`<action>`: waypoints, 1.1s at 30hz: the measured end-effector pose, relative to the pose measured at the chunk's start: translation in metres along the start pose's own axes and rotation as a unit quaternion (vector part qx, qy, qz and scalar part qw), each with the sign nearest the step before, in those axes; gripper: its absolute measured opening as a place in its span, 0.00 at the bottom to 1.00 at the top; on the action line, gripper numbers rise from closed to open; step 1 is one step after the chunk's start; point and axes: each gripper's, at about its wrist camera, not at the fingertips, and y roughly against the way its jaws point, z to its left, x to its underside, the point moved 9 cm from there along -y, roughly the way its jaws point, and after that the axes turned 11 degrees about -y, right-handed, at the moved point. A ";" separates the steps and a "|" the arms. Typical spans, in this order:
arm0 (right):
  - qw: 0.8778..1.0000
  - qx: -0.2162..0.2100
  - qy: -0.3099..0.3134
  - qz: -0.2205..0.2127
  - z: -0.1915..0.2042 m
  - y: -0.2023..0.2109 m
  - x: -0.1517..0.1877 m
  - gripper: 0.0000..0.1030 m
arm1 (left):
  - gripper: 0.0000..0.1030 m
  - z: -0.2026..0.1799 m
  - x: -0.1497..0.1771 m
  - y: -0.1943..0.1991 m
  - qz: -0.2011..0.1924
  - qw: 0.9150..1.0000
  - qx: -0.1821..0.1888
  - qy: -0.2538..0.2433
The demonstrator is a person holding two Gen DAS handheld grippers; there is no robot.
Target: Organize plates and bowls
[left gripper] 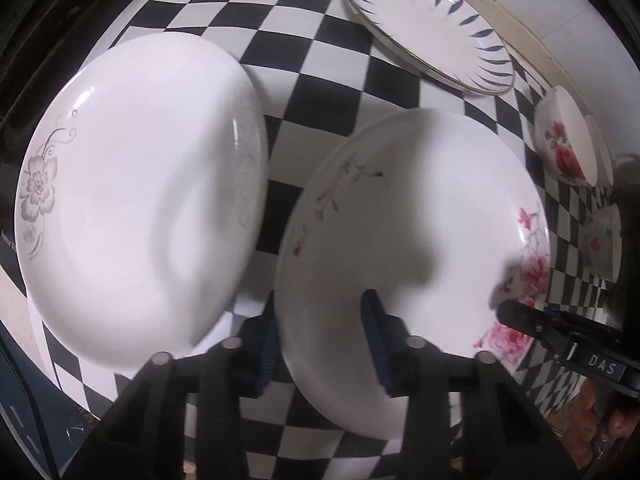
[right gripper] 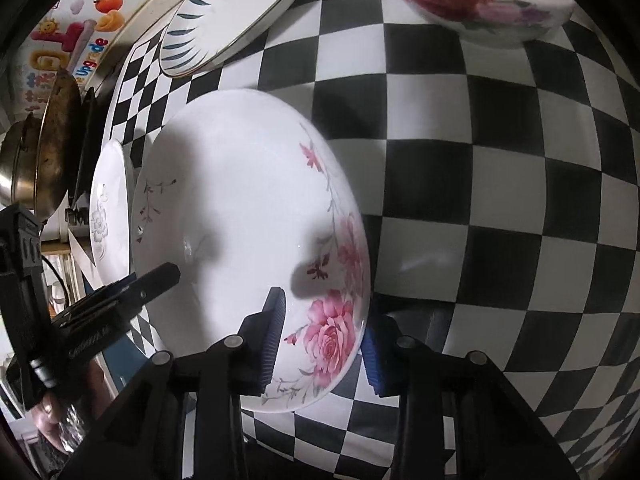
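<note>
A deep white plate with pink roses (left gripper: pixel 420 216) (right gripper: pixel 248 208) lies on the black-and-white checked cloth (left gripper: pixel 320 92). My left gripper (left gripper: pixel 320 340) is shut on its near rim, one pad inside the dish and one outside. My right gripper (right gripper: pixel 324 340) is shut on the opposite rim by the big rose, again with one pad inside and one under the edge. Each view shows the other gripper's fingers (left gripper: pixel 510 312) (right gripper: pixel 160 276) at the far rim. A white plate with a grey flower (left gripper: pixel 132 200) (right gripper: pixel 108 208) lies close beside it.
A plate with blue leaf strokes (left gripper: pixel 428 28) (right gripper: pixel 236 12) lies further back. A rose-printed bowl (left gripper: pixel 564 148) (right gripper: pixel 472 0) and a small dotted bowl (left gripper: pixel 604 244) stand on the right. Metal pans (right gripper: pixel 40 148) sit past the table's left edge.
</note>
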 end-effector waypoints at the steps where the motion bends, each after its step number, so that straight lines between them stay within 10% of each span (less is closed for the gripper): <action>1: 1.000 0.002 -0.001 -0.004 -0.001 0.000 0.000 0.25 | 0.28 0.002 -0.001 0.000 -0.002 1.000 -0.002 -0.001; 33: 0.993 0.004 -0.066 -0.093 -0.140 0.076 0.071 0.14 | 0.24 -0.112 0.008 -0.016 -0.004 0.988 -0.050 -0.147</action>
